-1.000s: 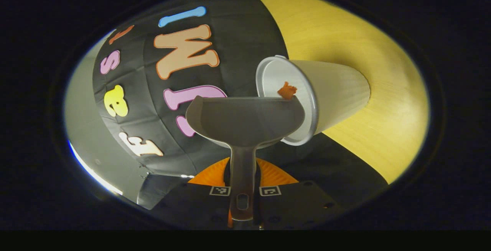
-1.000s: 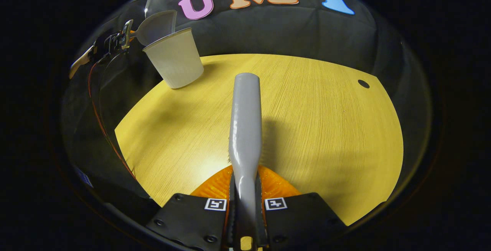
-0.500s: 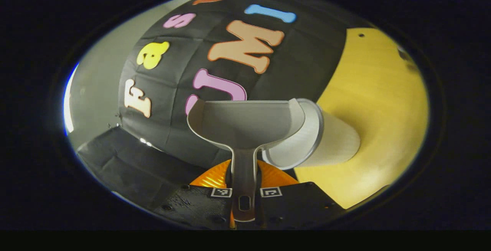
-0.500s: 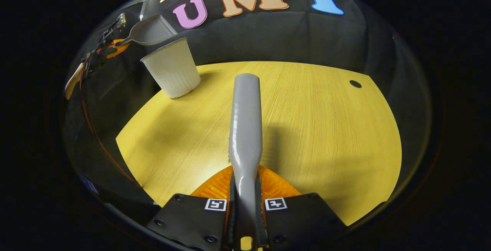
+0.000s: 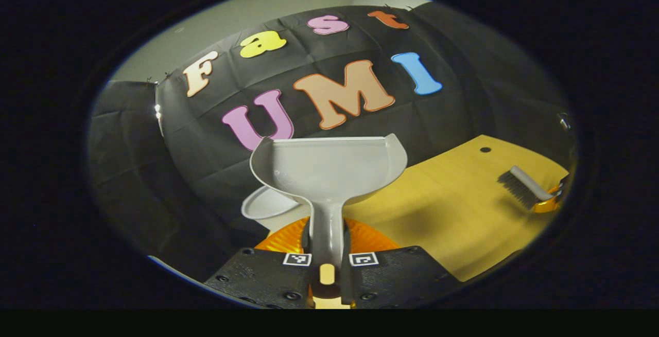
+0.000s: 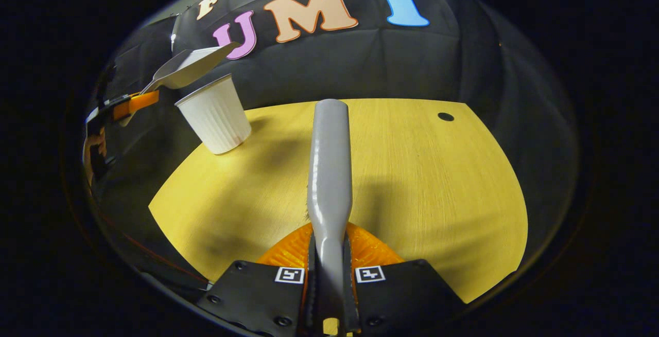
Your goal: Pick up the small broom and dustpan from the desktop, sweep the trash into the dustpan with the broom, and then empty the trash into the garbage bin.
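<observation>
My left gripper (image 5: 326, 239) is shut on the handle of the grey dustpan (image 5: 327, 168), which is held level with its pan bare. Just below and behind the pan is the rim of the white ribbed bin (image 5: 263, 208). In the right gripper view the dustpan (image 6: 188, 67) hovers over the upright bin (image 6: 215, 114) at the table's far left corner. My right gripper (image 6: 329, 254) is shut on the grey broom (image 6: 329, 167), held above the yellow table (image 6: 422, 182). The broom's bristles (image 5: 517, 187) appear at the right in the left gripper view.
A small dark hole (image 6: 446, 117) marks the table's far right corner. The black cloth wall stands behind the table. A hand (image 6: 95, 146) holds the left gripper at the left edge of the right gripper view.
The dustpan was tipped over the bin with an orange scrap at its lip; it has since swung back to level, bare. The broom barely moved.
</observation>
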Demonstrator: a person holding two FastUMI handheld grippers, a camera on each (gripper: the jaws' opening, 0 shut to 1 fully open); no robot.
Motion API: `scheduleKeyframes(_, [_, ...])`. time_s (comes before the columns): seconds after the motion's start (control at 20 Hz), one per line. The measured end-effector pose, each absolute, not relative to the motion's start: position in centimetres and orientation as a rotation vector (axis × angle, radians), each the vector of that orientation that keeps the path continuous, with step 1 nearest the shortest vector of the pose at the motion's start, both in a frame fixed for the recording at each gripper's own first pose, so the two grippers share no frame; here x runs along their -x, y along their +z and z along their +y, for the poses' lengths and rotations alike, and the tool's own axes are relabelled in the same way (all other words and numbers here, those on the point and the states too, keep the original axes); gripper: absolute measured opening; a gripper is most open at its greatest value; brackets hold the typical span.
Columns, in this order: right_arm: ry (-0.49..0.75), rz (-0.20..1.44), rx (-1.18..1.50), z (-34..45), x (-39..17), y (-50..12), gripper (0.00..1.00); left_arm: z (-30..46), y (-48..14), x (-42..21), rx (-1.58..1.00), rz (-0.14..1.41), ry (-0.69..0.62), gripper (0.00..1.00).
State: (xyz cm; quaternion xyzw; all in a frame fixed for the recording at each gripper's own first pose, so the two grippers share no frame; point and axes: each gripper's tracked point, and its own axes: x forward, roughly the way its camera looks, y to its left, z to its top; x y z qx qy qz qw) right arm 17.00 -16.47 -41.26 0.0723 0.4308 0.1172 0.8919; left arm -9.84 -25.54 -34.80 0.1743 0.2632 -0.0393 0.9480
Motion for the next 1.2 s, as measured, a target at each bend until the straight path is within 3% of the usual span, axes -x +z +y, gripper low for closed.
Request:
scheduleKeyframes(0.3, [0.146, 0.969, -0.132, -17.2, -16.0, -43.3, 0.22, -30.1, -43.4, 16.5, -0.233, 0.727, -0.135, 0.12])
scheduleKeyframes(0.6, [0.107, 1.098, -0.076, -16.4, -14.3, -46.3, 0.22, -30.0, -51.4, 21.1, -0.163, 0.957, -0.123, 0.13])
scheduleKeyframes(1.1, [0.075, 1.249, 0.013, -16.6, -12.7, -46.9, 0.22, -29.4, -53.8, 23.8, -0.100, 1.095, -0.085, 0.13])
scheduleKeyframes(1.2, [0.072, 1.245, 0.026, -16.9, -12.7, -47.1, 0.25, -29.1, -54.6, 24.4, -0.087, 1.118, -0.075, 0.19])
